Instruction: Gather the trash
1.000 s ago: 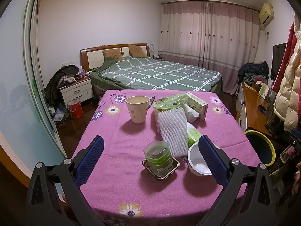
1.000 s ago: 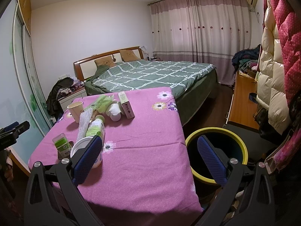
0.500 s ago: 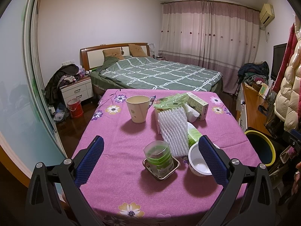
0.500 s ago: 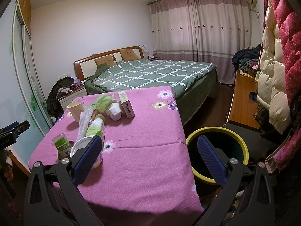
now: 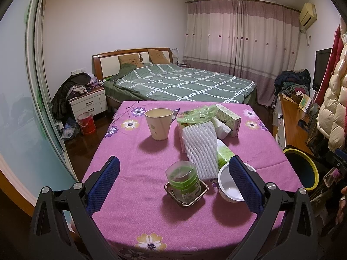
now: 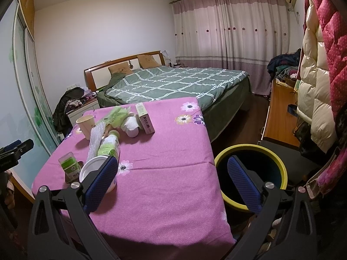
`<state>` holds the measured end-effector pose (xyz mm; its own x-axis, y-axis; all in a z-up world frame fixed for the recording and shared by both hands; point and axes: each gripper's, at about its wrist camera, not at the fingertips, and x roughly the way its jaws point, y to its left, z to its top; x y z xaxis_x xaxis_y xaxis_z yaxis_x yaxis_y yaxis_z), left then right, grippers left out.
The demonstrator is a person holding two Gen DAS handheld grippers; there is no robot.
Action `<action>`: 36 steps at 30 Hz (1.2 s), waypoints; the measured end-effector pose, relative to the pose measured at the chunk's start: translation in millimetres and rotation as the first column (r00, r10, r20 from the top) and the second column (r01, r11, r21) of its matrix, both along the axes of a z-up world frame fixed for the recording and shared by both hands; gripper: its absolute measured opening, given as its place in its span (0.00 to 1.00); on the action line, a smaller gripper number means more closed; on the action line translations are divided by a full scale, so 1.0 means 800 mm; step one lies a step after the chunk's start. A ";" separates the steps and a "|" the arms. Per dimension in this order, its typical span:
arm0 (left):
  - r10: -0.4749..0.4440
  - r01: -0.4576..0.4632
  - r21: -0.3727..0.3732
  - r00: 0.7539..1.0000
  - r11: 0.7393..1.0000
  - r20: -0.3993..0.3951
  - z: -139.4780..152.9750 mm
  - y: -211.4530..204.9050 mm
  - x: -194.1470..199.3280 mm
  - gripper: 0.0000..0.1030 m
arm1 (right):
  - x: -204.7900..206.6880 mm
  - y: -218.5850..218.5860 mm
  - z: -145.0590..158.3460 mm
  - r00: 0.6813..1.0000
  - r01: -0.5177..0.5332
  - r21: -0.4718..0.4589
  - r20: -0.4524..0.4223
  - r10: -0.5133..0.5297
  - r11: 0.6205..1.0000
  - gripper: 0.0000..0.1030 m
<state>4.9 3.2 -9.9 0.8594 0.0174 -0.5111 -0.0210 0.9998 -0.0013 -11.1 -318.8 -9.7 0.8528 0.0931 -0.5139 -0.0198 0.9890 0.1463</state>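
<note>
Trash lies on the purple flowered tablecloth (image 5: 138, 216): a paper cup (image 5: 158, 126), white foam netting (image 5: 200, 148), a green wrapper (image 5: 196, 113), a small carton (image 5: 229, 119), a crumpled tissue (image 5: 222, 129), a green bottle (image 6: 109, 147), a white bowl (image 5: 227, 187) and a clear green-filled container (image 5: 183, 178) on a metal coaster. My left gripper (image 5: 173, 181) is open and empty at the near table edge. My right gripper (image 6: 172, 182) is open and empty at the table's right corner. A yellow-rimmed bin (image 6: 251, 173) stands on the floor to the right.
A bed (image 5: 180, 84) with a green checked cover stands behind the table. A nightstand (image 5: 87, 103) and red bucket (image 5: 86, 123) are at the left. A wooden sideboard (image 6: 282, 117) and hanging coats (image 6: 314, 99) line the right wall.
</note>
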 end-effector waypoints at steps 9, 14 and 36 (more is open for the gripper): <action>0.029 -0.033 -0.078 0.998 0.996 -0.049 -0.014 0.022 0.025 0.96 | 0.038 0.024 -0.008 0.998 -0.055 -0.005 -0.041 0.055 0.998 0.94; 0.052 -0.055 -0.060 0.998 0.997 -0.039 -0.019 0.033 0.036 0.96 | 0.082 0.060 -0.001 0.990 -0.133 -0.014 -0.053 0.132 0.991 0.94; 0.123 -0.123 -0.020 0.992 0.992 -0.030 -0.041 0.086 0.086 0.96 | 0.310 0.251 -0.061 0.834 -0.425 0.042 -0.369 0.410 0.904 0.72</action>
